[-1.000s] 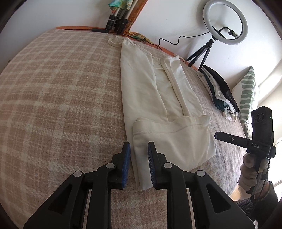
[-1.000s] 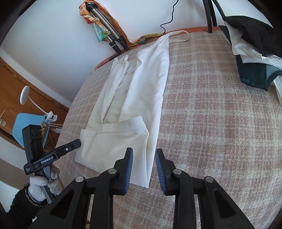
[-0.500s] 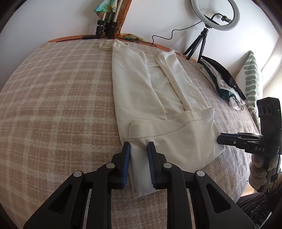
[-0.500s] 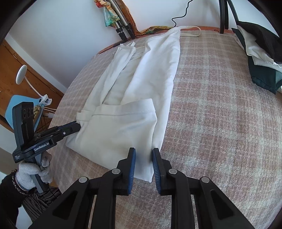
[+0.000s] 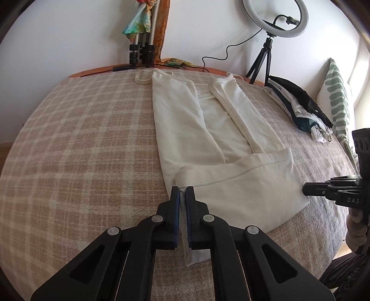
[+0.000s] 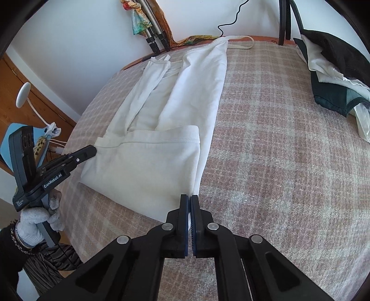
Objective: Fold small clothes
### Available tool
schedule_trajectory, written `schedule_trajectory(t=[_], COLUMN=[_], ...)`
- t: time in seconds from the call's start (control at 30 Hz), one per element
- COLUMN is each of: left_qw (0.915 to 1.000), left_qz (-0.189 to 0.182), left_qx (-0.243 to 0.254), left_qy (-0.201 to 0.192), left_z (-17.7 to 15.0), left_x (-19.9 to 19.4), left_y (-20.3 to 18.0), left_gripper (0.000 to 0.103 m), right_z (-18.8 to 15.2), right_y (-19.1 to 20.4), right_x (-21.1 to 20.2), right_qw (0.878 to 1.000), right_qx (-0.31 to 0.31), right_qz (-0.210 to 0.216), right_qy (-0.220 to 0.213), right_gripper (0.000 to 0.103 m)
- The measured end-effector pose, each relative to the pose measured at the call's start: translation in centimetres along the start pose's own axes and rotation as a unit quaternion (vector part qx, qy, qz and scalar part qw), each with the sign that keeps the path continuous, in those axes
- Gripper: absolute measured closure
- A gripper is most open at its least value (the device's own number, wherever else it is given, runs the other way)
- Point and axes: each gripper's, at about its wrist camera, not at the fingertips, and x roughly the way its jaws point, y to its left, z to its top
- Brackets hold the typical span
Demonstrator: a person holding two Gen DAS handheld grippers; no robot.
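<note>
Black linkage arms with silver screws; blue-padded fingers (image 5: 177, 203); white knit glove (image 6: 34, 222); beaded bracelet (image 6: 17, 238).

Plaid blanket (image 5: 81, 150) covers the bed. Ring light (image 5: 275, 18) on a tripod stands by the wall. Striped pillow (image 5: 335, 97) lies beside a pile of dark and white clothes (image 5: 298, 108).

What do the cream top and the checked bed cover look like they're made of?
Cream top: probably soft matte cotton jersey; it folds limply, with stitched hems and thin straps. Checked bed cover: looks like a coarse woven wool or wool blend, matte, with visible weave and a slightly fuzzy surface. Neither fibre is certain from looks alone.
</note>
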Motion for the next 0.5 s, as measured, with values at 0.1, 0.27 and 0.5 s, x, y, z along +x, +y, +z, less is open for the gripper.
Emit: schedule_trajectory(t=[0.1, 0.27, 0.5], left_qw=[0.9997, 0.9958, 0.9938], left_qz=[-0.014, -0.062, -0.054], left_qx=[0.006, 0.057, 0.096], left_qy=[-0.018, -0.037, 0.013], left_z=[0.0, 0.0, -0.2], left_x=[-1.2, -2.2, 1.4], left_y=[-0.4, -3.8, -6.5], left_gripper=[0.098, 0.096, 0.094], right_z=[0.3, 1.9, 4.1], right_y=[0.6, 2.3, 2.2], right_x=[-0.9, -2.4, 1.0], right_qw=[0.999, 0.995, 0.998], right_qx=[-0.021, -0.055, -0.023], right_qz=[-0.02, 0.025, 0.024], right_qy=[-0.018, -0.08, -0.054], right_gripper=[0.09, 0.081, 0.081])
